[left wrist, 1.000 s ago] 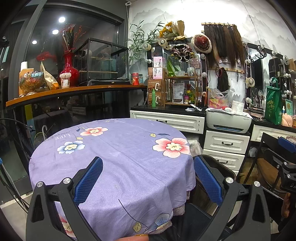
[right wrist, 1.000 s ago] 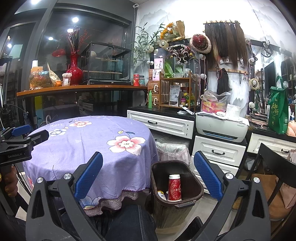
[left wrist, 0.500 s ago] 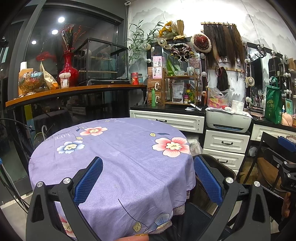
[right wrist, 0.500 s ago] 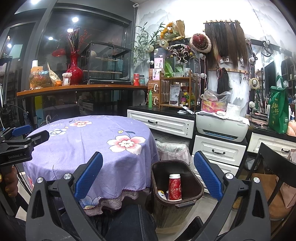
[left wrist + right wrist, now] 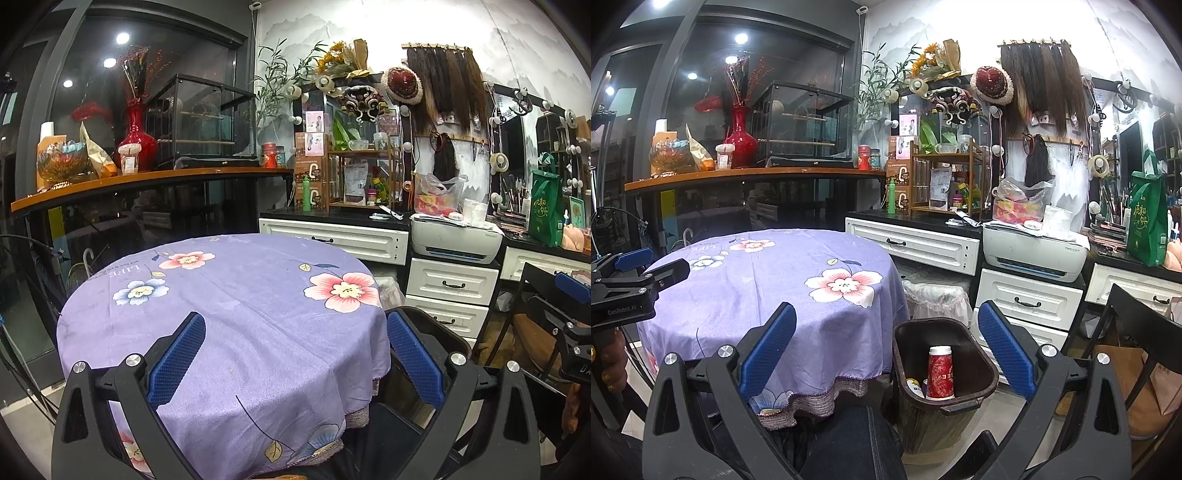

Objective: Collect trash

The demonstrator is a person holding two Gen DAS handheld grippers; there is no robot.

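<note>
A dark brown trash bin (image 5: 982, 373) stands on the floor right of the round table. A red cup (image 5: 940, 373) stands upright inside it with some smaller trash beside it. My right gripper (image 5: 886, 354) is open and empty, held above the bin and the table edge. My left gripper (image 5: 295, 354) is open and empty over the near side of the purple flowered tablecloth (image 5: 229, 302). The left gripper also shows at the left edge of the right wrist view (image 5: 639, 273). The bin's rim (image 5: 443, 328) shows in the left wrist view.
White drawers (image 5: 1030, 299) with a printer (image 5: 1034, 251) on top stand behind the bin. A lined waste basket (image 5: 938, 295) sits between table and drawers. A black chair (image 5: 1137, 332) is at right. A wooden counter (image 5: 757, 173) with a red vase is behind.
</note>
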